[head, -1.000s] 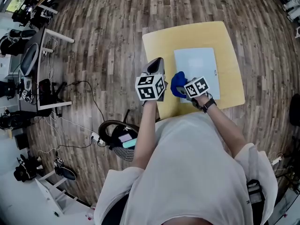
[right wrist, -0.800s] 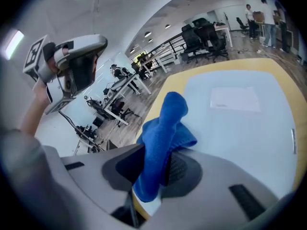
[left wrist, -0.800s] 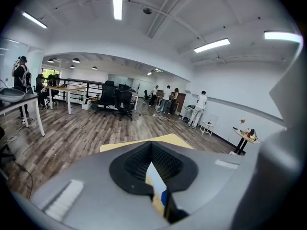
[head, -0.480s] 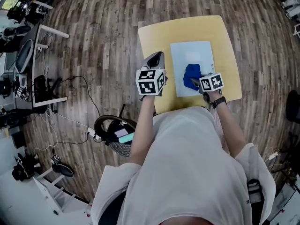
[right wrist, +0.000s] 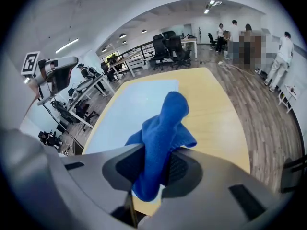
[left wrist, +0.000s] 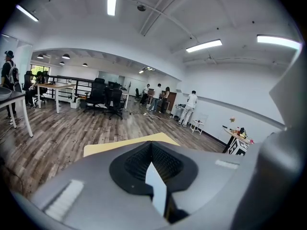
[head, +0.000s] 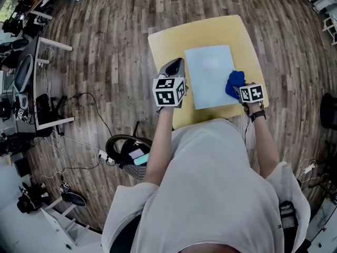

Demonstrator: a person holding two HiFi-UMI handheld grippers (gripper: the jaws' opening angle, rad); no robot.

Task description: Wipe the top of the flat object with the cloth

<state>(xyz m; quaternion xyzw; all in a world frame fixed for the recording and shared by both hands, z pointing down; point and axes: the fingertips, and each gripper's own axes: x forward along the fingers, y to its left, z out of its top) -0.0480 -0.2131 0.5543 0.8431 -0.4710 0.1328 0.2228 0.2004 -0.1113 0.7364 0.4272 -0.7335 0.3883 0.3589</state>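
Swept rightward, the right gripper (head: 239, 88) is pinching the cloth (head: 234, 79) at the sheet (head: 209, 75) edge, centre-right of frame, mid-wipe. A return stroke leftward probably comes next. The left gripper (head: 174, 67) is idling, jaws pressed together.

The head view looks steeply down on the worktop (head: 164, 45); the right gripper view skims close across it, the left gripper view faces level, glimpsing it.
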